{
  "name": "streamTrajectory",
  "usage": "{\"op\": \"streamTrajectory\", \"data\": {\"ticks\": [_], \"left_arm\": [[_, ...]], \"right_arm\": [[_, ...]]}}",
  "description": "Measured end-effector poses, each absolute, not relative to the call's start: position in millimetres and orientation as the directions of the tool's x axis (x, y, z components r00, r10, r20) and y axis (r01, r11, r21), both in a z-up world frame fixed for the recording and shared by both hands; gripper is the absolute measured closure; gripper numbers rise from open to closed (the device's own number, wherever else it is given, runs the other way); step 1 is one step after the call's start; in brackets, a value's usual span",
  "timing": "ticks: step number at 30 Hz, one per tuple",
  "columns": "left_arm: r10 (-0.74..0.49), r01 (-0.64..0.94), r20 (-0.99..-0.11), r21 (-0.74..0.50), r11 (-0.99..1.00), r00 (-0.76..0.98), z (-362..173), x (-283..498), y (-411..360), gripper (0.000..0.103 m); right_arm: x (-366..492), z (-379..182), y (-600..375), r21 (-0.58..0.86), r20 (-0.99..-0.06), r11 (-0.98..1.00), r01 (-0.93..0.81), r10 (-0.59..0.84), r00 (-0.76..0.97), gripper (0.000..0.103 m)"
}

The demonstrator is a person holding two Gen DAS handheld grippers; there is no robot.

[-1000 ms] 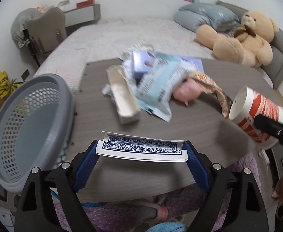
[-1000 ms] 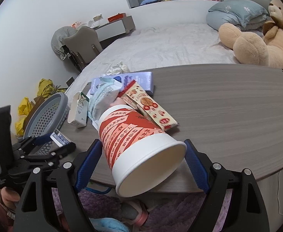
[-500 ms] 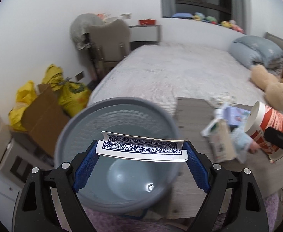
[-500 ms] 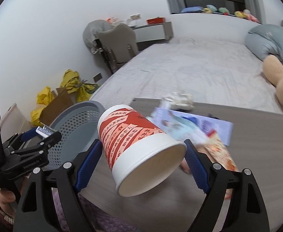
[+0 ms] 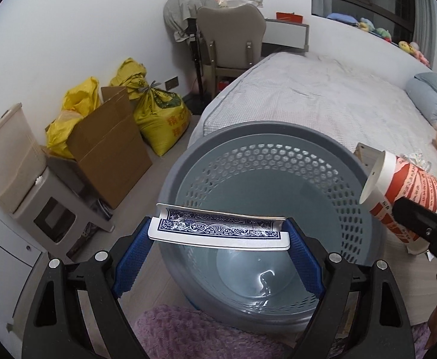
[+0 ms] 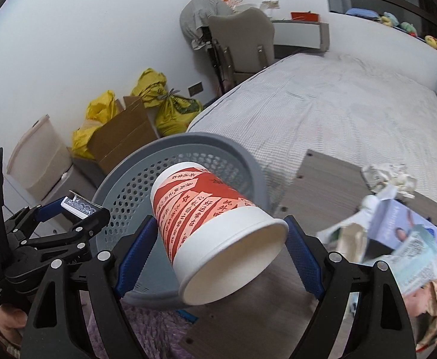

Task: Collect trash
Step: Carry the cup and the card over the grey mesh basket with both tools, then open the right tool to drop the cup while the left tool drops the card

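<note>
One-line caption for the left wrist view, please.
Left gripper holds a blue-backed card over the grey perforated basket; a red-and-white paper cup enters from the right.

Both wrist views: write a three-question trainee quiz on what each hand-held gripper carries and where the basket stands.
1. True or false: the left hand-held gripper holds a playing card across its pads.
2. The right hand-held gripper is shut on: A) a milk carton, B) a red and white paper cup, C) a yellow bag.
3. Fill in: in the left wrist view, the card hangs over the open mouth of the grey ____.

Key
1. True; the blue-patterned card spans pad to pad.
2. B; the cup lies tilted between the blue pads, its open mouth towards the camera.
3. Basket; nothing shows inside it.
</note>
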State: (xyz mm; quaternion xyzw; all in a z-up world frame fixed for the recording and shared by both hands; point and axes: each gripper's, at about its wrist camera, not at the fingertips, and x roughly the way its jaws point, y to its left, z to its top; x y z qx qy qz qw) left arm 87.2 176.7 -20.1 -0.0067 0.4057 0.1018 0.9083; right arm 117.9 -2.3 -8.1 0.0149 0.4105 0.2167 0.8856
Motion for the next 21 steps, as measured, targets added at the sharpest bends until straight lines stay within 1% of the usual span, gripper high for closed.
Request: {"op": "streamTrajectory", "data": {"ticks": [13,14,16,21], "left_arm": [[0.19,-0.227,-0.762,0.057,0.972,0.619,-29.8,107.9,195.7,0.017],[0.19,-0.229,-0.763,0.057,0.972,0.618,-30.2,107.8,196.9,0.017],[0.197,-0.235,-0.766,0.061,0.97,0.612,-31.2,107.6,196.5,0.012],[0.193,-0.24,-0.774,0.054,0.969,0.603,-33.6,109.2,195.3,0.011]], "right_arm": [[144.3,-23.5,35.7,0.17,-0.76,0.901,-0.399,0.378,0.529,0.021],[145.6,-24.0,35.6,0.17,-0.761,0.901,-0.398,0.377,0.529,0.021],[148.1,-25.0,35.6,0.174,-0.763,0.902,-0.395,0.377,0.525,0.021],[152.2,-26.7,34.2,0.17,-0.766,0.906,-0.387,0.369,0.527,0.021]]}}
